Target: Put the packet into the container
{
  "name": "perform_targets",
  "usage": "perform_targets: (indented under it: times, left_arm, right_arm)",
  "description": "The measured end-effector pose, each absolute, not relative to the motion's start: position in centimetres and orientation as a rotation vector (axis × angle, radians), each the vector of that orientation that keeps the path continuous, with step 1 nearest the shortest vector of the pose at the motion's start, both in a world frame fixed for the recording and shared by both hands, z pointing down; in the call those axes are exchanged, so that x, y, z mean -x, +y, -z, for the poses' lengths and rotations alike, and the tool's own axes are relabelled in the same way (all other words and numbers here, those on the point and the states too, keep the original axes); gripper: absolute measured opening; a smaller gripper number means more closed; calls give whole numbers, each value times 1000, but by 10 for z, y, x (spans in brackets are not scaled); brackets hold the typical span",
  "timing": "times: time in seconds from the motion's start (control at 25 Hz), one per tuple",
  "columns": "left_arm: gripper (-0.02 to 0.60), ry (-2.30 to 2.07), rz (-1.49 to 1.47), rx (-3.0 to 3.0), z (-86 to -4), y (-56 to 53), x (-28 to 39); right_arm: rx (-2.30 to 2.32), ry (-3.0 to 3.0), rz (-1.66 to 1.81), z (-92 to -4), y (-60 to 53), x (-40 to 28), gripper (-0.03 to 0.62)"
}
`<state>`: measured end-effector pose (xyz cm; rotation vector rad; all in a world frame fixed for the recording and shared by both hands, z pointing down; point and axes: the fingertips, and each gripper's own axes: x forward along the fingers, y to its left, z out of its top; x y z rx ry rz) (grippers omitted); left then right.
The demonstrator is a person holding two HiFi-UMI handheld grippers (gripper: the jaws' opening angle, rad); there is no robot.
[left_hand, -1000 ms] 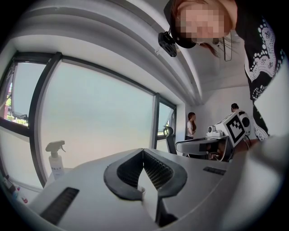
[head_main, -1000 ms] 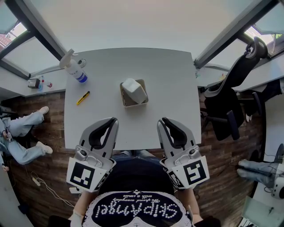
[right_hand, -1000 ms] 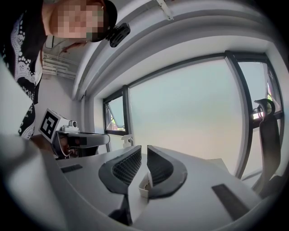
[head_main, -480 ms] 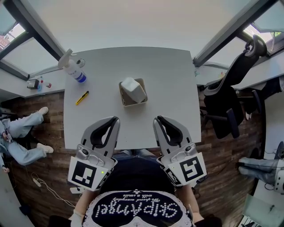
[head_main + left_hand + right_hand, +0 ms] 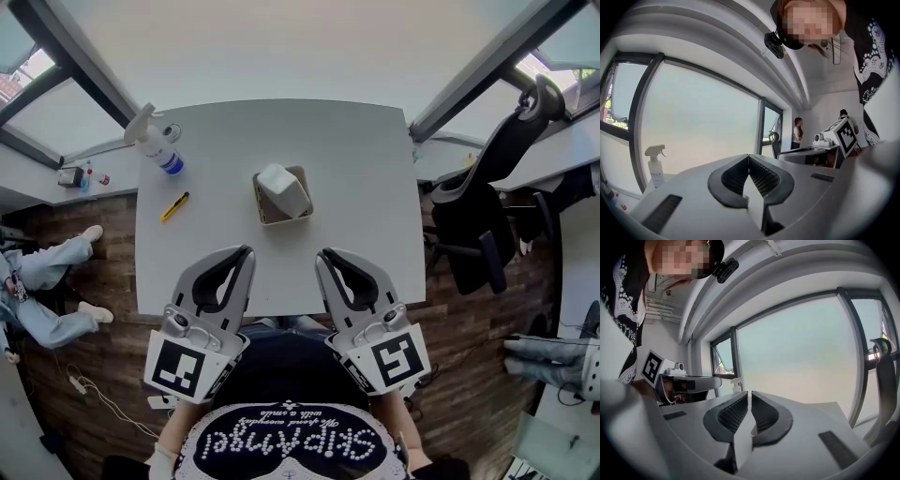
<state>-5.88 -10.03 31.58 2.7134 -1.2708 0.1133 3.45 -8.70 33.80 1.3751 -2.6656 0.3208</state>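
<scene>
A small tan container [image 5: 302, 204] stands in the middle of the white table [image 5: 356, 169]. A white packet [image 5: 281, 186] lies inside it, tilted, with its top above the rim. Both grippers hang at the table's near edge, well short of the container. My left gripper [image 5: 246, 251] is shut with nothing between its jaws, and its ribbed pads [image 5: 761, 174] meet at the tip. My right gripper [image 5: 324, 253] is also shut and empty, with its pads [image 5: 733, 414] almost touching. Neither gripper view shows the container.
A spray bottle [image 5: 157, 145] stands at the table's far left corner, with a yellow pen-like tool [image 5: 174, 207] nearer. A black office chair [image 5: 487, 197] sits to the right. A seated person's legs [image 5: 47, 281] are at the left. Two people [image 5: 798, 136] stand in the background.
My right gripper has shifted left along the table's near edge, closer to the left one. The left gripper, the container and the packet have not moved.
</scene>
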Motion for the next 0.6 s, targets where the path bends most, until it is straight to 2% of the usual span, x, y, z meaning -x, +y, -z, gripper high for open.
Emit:
perform_targets:
  times: [0.6]
  left_arm:
    - [8, -1272, -115, -2717, -314, -97, 56]
  right_arm:
    - [-1391, -2648, -297, -335, -84, -42, 28]
